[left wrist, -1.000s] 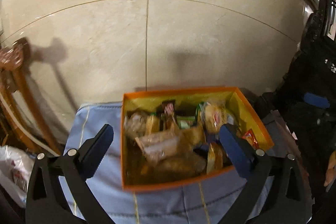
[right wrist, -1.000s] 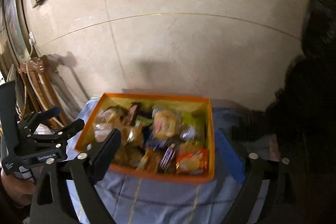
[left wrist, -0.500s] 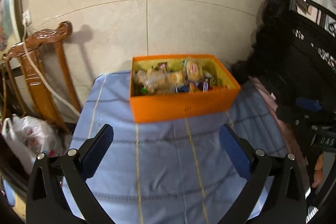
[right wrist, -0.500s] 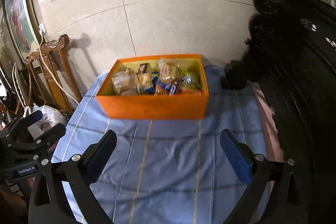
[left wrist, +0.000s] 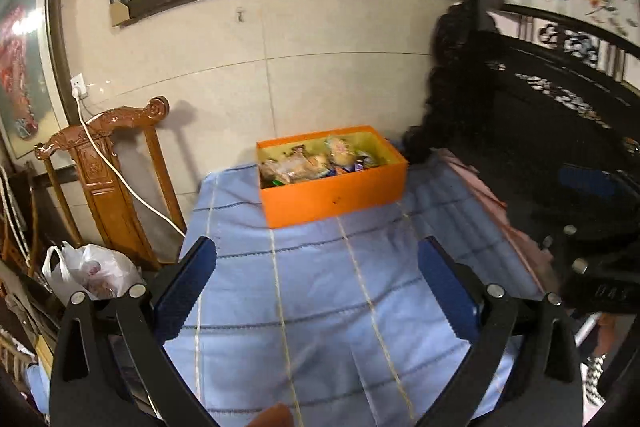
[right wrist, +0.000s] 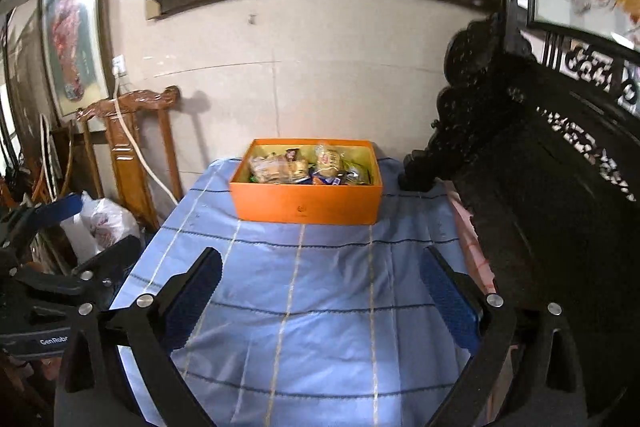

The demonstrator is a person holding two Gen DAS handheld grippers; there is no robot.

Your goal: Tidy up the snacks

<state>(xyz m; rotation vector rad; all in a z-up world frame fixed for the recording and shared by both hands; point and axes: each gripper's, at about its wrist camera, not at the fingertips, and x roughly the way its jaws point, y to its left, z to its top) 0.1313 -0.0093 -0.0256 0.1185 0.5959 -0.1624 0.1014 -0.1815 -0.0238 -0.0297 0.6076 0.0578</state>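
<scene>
Tiled wall, framed pictures, desk (left wrist: 320, 307) under blue cloth. Left to right: your left gripper (left wrist: 316, 283) and right gripper (right wrist: 320, 287) both gape empty, now drawn back from the orange box (right wrist: 306, 203), which sits well ahead, snacks (right wrist: 304, 167) inside. Sorting looks finished.

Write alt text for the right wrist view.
An open orange box filled with wrapped snacks sits at the far end of a blue striped cloth. The right gripper frames the foreground, open and empty.
</scene>
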